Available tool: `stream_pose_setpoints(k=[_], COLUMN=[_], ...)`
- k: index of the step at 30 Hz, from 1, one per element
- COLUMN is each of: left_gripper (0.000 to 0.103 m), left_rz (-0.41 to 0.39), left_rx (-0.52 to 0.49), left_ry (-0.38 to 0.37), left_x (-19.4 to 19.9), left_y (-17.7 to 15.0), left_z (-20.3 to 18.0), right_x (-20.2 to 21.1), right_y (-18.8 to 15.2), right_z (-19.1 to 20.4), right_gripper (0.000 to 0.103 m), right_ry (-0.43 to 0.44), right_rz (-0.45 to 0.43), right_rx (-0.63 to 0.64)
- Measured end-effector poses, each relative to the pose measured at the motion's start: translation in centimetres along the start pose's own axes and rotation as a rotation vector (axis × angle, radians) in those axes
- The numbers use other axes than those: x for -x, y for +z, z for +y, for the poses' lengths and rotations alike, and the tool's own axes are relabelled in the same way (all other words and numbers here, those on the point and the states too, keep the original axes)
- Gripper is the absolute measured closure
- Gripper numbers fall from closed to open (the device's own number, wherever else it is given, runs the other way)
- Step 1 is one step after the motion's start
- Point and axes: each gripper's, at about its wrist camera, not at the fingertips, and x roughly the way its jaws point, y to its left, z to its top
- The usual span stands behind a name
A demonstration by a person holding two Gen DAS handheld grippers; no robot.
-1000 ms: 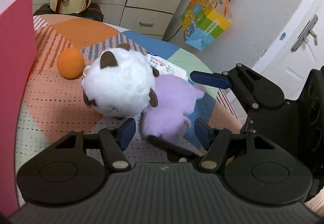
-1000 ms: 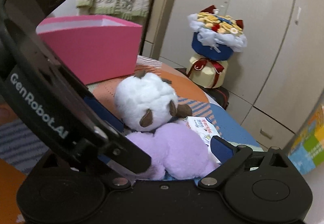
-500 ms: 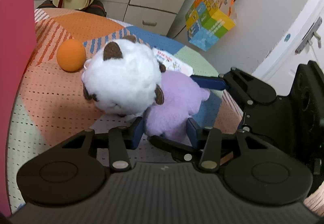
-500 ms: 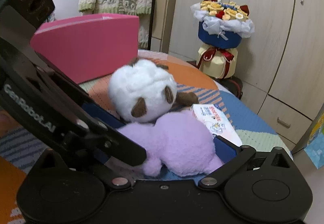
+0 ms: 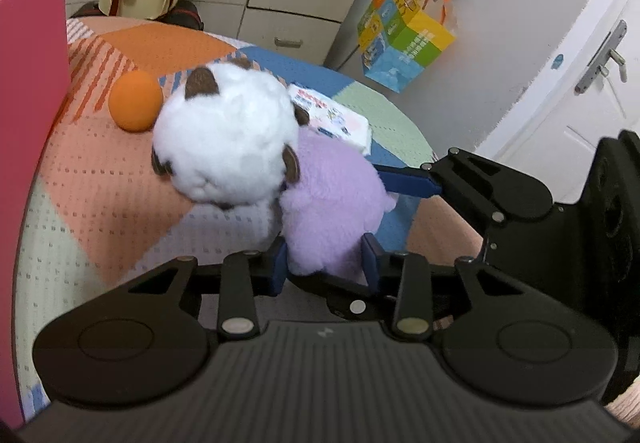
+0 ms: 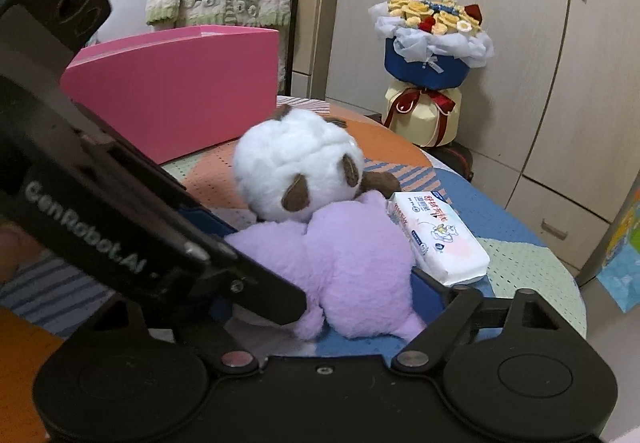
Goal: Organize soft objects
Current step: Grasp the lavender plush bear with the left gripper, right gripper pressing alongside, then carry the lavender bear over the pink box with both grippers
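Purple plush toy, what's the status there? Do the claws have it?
Left claw shut on purple plush. Right claw open, straddling it. White plush leans on it; wipes pack beside.

Left gripper [image 5: 325, 263] closed in on the purple plush [image 5: 334, 199], pads touching; right gripper [image 6: 320, 295] jaws spread wide around it.

Left tongs [image 5: 325, 267] around purple plush [image 5: 334, 211]

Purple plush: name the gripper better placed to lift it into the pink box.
Left. The left gripper already has its blue fingers pressing the purple plush on both sides; the right gripper brackets it wider.
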Motion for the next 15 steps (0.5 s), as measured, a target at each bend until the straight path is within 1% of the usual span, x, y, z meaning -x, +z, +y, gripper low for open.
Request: stream_pose_setpoints(k=[6,15], left_gripper=[0.067,0.067], left_rz=[0.045,0.091], left_rx=[-0.004,-0.086], left_ry=[-0.039,-0.019], left_x=[1.3,4.6], left_y=[-1.1,-3.2], left_z=[-0.5,-2.1], right_x=[2.0,5.0], right_y=[-0.9,-1.6], right_z=[1.8,5.6], right_gripper=[0.018,0.018], right_ry=[-0.022,-0.048], right_rz=[-0.004,-0.015], right_rx=[0.01,0.005])
